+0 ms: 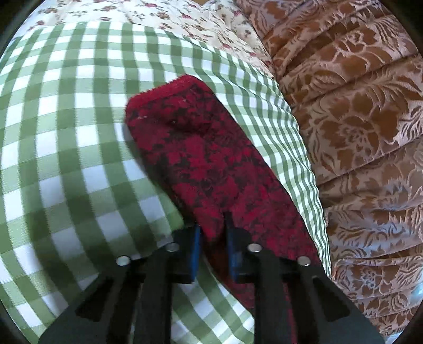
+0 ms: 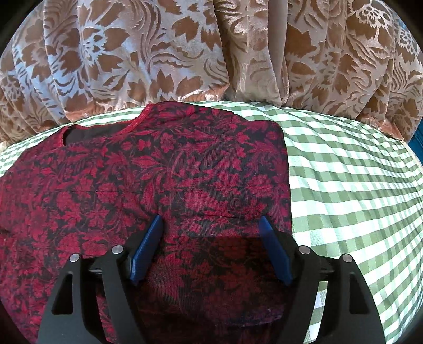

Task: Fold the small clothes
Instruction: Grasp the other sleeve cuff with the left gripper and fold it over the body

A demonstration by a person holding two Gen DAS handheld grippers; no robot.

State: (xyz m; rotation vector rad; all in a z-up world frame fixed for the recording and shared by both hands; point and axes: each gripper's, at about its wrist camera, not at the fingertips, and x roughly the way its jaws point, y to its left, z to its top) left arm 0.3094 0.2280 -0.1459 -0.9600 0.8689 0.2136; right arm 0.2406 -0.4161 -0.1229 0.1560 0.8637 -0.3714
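Note:
A small red and black floral garment (image 2: 169, 174) lies on the green and white checked cloth (image 2: 357, 185), its neckline toward the curtain. My right gripper (image 2: 212, 225) is open just above the garment's near part, its blue pads (image 2: 148, 248) spread wide and holding nothing. In the left wrist view the garment (image 1: 201, 148) shows as a long folded strip running away from me. My left gripper (image 1: 214, 232) is shut on the strip's near edge, pinched between its blue pads (image 1: 195, 254).
A brown and pale floral curtain (image 2: 211, 47) hangs at the far edge of the surface, on the right in the left wrist view (image 1: 357, 132). A cream fabric with small flowers (image 1: 185, 21) lies beyond the checked cloth (image 1: 66, 132).

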